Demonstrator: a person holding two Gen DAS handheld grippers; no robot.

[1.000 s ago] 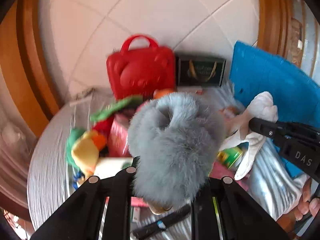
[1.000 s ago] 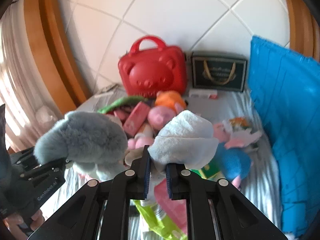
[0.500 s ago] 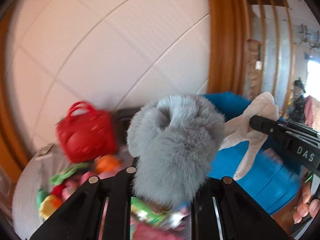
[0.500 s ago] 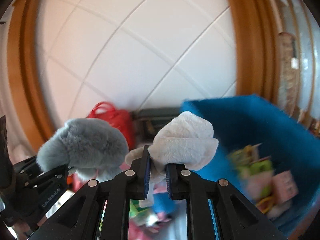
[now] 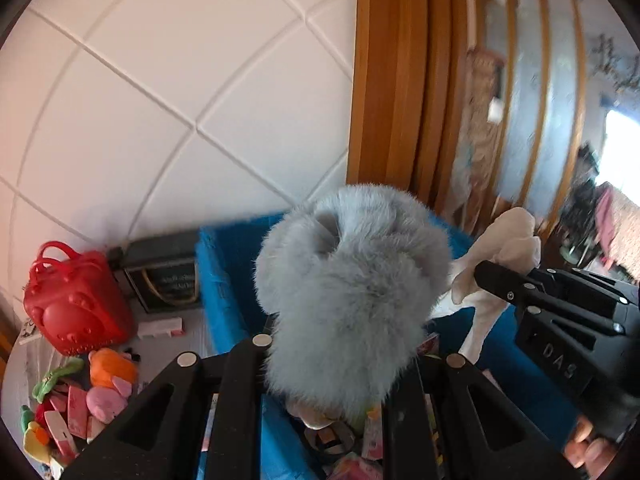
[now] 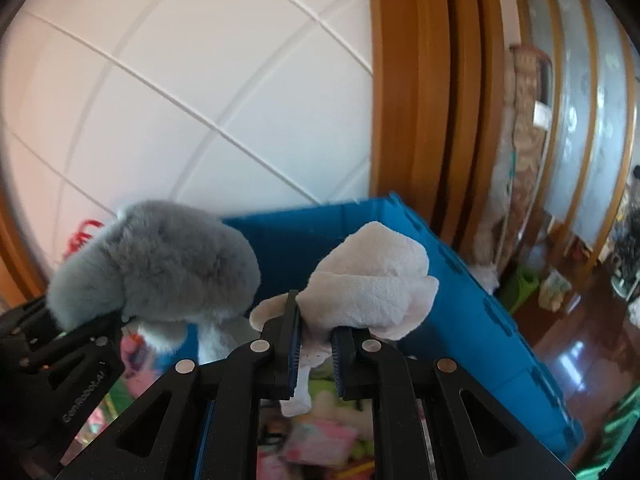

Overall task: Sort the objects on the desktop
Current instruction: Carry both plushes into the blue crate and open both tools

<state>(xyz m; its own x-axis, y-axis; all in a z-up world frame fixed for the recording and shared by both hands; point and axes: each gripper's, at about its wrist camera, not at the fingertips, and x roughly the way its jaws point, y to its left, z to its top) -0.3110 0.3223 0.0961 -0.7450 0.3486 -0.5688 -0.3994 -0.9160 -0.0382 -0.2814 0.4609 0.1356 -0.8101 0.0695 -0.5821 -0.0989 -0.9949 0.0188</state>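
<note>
White wall tiles and a wooden door frame fill the back; the left gripper (image 5: pixel 336 364) is closed on a fluffy grey toy (image 5: pixel 352 292) that hides its fingertips; the right gripper (image 6: pixel 316 344) pinches a white soft toy (image 6: pixel 372 288); both toys hang over the blue bin (image 6: pixel 460 304); things inside the bin are blurry and hard to tell; a red bag (image 5: pixel 74 306) and small toys (image 5: pixel 96 392) sit on the bench, partly cut off

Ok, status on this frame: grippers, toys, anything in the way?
Left gripper shut on grey plush. Right gripper shut on white plush. Both over blue bin. Nothing blocking.
</note>
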